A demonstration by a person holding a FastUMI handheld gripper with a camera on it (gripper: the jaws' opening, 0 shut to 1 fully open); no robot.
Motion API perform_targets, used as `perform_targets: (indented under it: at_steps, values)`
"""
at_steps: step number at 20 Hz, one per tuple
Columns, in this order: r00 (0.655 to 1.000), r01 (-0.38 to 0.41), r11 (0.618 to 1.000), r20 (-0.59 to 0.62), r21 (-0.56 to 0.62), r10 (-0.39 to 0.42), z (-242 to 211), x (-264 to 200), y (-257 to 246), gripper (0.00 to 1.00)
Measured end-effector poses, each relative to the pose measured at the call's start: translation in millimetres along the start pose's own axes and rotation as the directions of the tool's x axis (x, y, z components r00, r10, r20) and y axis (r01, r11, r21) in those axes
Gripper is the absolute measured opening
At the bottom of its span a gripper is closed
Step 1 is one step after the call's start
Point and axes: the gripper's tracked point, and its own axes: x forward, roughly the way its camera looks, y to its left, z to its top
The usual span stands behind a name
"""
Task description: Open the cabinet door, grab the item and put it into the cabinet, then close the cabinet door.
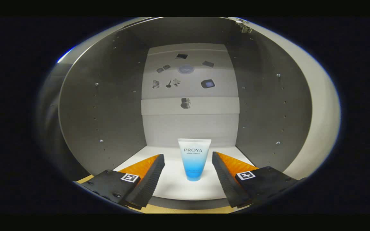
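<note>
tube (194, 159) of face wash is standing cap-down on the cabinet floor (178, 189), sitting untouched between the released gripper (188, 173) fingers, probably light, soft and slippery, best gripped mid-body.

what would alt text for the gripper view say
A blue and white tube stands cap-down on the white floor of an open cabinet, between the spread fingers of the open gripper, touching neither. Behind it, small stickers dot the back panel; a hinge shows upper right.
</note>
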Motion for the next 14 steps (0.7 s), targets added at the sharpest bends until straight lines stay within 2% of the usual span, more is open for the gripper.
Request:
perform_targets:
  at_steps: [8, 11, 14]
  values:
    - [0.989, -0.03, 0.999, 0.146, -0.039, 0.035, 54, -122, 50, 0.95]
    - [0.981, 0.007, 0.999, 0.194, -0.036, 0.0, 61, -180, 64, 0.95]
    - [0.978, 0.082, 0.996, 0.194, -0.028, -0.075, 53, -232, 67, 0.95]
